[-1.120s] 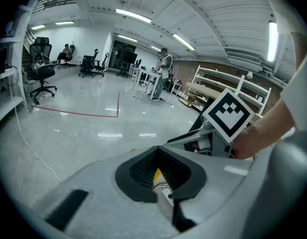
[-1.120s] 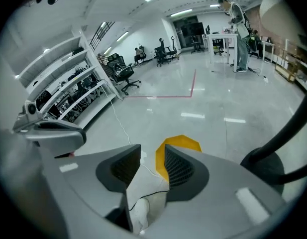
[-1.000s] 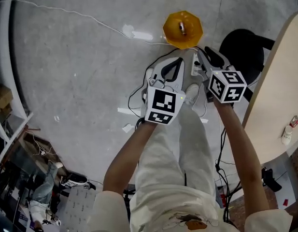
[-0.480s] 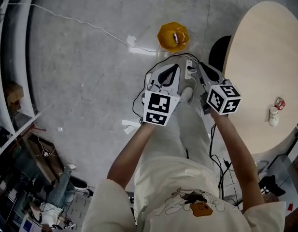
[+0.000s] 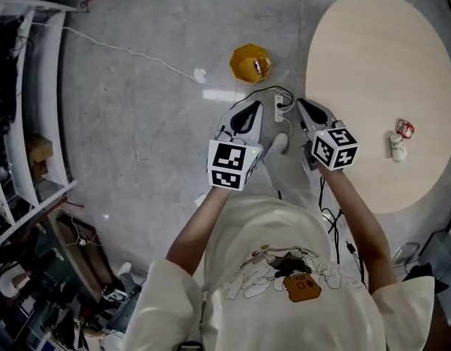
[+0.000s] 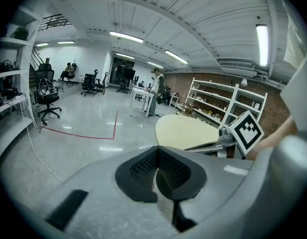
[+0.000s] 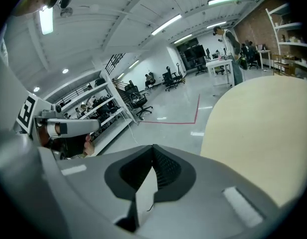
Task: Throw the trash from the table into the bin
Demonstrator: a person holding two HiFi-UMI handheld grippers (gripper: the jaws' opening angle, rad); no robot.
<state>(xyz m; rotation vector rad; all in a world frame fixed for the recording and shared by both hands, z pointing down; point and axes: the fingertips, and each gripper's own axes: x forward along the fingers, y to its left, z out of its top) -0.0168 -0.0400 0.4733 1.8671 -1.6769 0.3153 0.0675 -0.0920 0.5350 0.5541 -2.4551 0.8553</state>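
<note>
Here we are, both tools held side by side in front of the person's body, angled down toward the floor, and neither one is carrying anything. The left gripper [image 5: 248,110] has its jaws pressed together with nothing between the dark pads, and the right gripper [image 5: 304,107] is the same, closed tight on empty air. To me that reads as a carrying-nothing posture between trips, tools tucked in close so they clear the table edge. The yellow bin [image 5: 251,63] sits on the grey floor just ahead of the grippers, beside the round table [image 5: 364,57] and not under it, which I'd say makes for a short swing from tabletop to bin mouth. There's something small lying inside it already, though I can't make out what. And the job isn't finished: on the pale tabletop, off to the person's right and well apart from both grippers, a crumpled white piece of trash [image 5: 398,147] stands with a small red piece [image 5: 406,128] touching or just beside it. A power strip [image 5: 281,107] and its cables lie on the floor between the person's feet and the bin, so a step toward the table wants some care. My guess is the right-hand tool goes for that pair, being the nearer one.
</note>
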